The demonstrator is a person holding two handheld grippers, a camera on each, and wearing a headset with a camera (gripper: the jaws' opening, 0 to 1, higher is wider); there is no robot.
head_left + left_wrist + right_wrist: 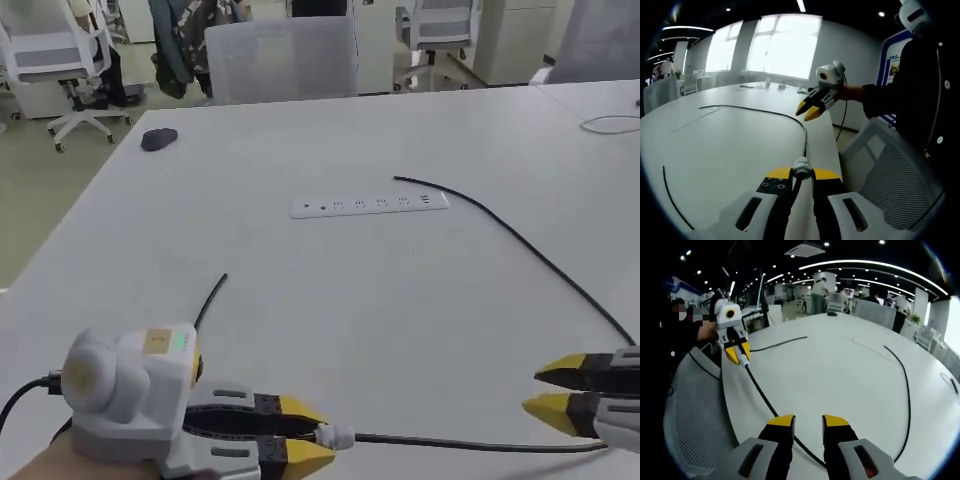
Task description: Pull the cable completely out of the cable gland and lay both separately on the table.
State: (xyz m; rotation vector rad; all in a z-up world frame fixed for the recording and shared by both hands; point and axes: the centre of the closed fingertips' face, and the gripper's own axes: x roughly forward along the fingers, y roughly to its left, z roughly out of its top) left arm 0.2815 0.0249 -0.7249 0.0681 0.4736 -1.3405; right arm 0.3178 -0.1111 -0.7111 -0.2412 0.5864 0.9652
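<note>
Evidently the left gripper's (325,436) jaws are pinching the small white plastic cable gland (340,437), well nearer the person than the long white power strip (370,205). The thin black cable (450,441) enters the gland and loops over the table (300,140) to the strip's right end. The right gripper (532,390), jaws spread, hovers just beside it. I judge the pull-out not yet done. The next move calls for clamping the cable close to the gland and drawing the two apart.

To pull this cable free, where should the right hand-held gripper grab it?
Take the black cable on its straight run beside the white cable gland, from above, jaws across it; the left hand-held gripper holds the gland.
</note>
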